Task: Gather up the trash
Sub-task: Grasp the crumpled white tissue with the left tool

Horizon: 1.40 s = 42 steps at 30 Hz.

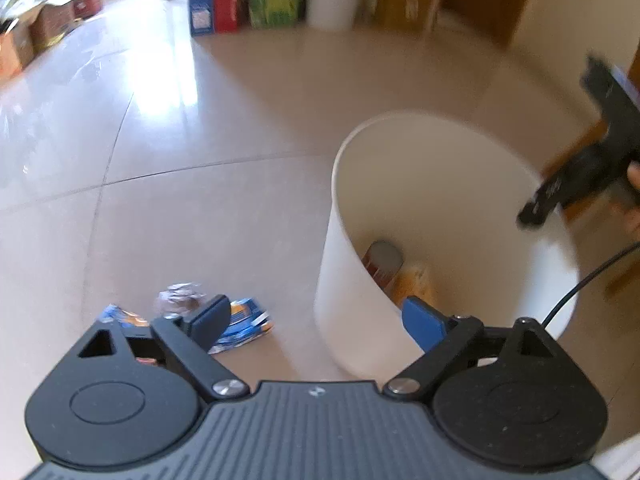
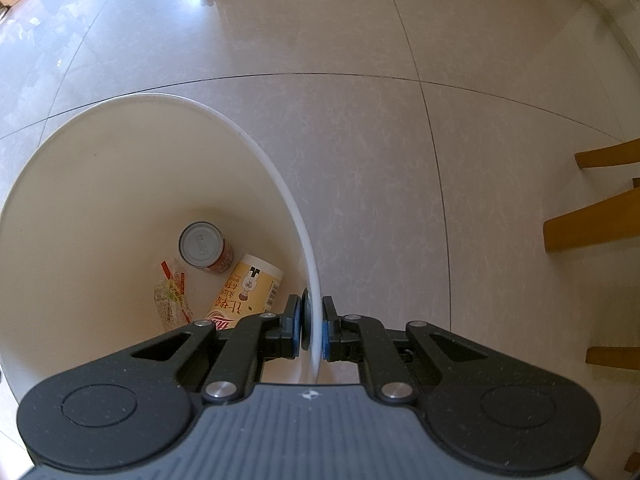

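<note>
A white bin (image 1: 440,184) stands on the tiled floor. Inside it lie a can (image 2: 202,246), a yellow paper cup (image 2: 248,288) and a clear wrapper (image 2: 172,300). My right gripper (image 2: 311,330) points straight down and is shut on the bin's rim (image 2: 314,312); in the left wrist view it shows, blurred, at the bin's right edge (image 1: 536,212). My left gripper (image 1: 318,318) is open, with nothing held, low by the bin's near left side. On the floor behind its left finger (image 1: 212,316) lie a blue wrapper (image 1: 244,324) and a crumpled silvery wrapper (image 1: 180,300).
Coloured boxes (image 1: 224,0) and a white container (image 1: 332,0) line the far wall. Cardboard boxes (image 1: 48,20) sit at the far left. Wooden chair legs (image 2: 592,224) stand to the right of the bin. A black cable (image 1: 580,284) hangs by the bin's right side.
</note>
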{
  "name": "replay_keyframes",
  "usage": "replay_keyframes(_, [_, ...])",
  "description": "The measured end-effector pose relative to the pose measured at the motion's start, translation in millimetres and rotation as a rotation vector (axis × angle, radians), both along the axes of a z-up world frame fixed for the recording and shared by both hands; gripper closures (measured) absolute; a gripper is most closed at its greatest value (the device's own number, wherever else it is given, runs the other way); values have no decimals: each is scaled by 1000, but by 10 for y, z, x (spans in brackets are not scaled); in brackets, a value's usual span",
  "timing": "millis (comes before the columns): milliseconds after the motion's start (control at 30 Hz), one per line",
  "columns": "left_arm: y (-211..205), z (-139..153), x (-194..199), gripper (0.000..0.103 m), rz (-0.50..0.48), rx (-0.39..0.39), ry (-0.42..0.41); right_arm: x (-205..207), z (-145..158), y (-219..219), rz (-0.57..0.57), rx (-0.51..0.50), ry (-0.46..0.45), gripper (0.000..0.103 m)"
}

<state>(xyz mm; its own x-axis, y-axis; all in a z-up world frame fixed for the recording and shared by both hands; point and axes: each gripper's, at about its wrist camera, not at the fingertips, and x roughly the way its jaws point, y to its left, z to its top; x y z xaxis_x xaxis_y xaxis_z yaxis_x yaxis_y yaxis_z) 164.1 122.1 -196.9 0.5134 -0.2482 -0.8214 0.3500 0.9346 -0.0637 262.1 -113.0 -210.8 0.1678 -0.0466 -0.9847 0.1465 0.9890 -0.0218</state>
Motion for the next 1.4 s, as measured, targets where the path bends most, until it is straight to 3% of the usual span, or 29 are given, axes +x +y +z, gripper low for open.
replay_keyframes(67, [127, -39, -15, 11, 48, -70, 22, -3, 2, 13, 6, -5, -5, 91])
replay_keyframes(167, [263, -29, -77, 12, 96, -100, 6, -9, 3, 24, 5, -8, -4, 91])
replay_keyframes(333, [329, -219, -165, 12, 106, -43, 60, -15, 6, 29, 3, -9, -6, 91])
replay_keyframes(400, [345, -377, -212, 12, 103, -25, 95, -15, 8, 29, 2, -9, -6, 91])
replay_keyframes(600, [325, -966, -472, 13, 25, 124, 110, -12, 6, 47, 1, -16, -6, 90])
replay_keyframes(767, [288, -1451, -626, 22, -5, 175, 166, -7, 5, 61, 0, -22, -6, 90])
replay_keyframes(933, [250, -1738, -708, 28, -5, 148, 181, -15, 4, 67, 0, -23, -9, 90])
replay_keyframes(1267, [125, -2087, -729, 50, 8, 121, 204, -15, -7, 108, 3, -40, -8, 89])
replay_keyframes(1400, [82, -2117, -699, 51, 16, 123, 202, -14, 0, 112, 4, -41, -9, 89])
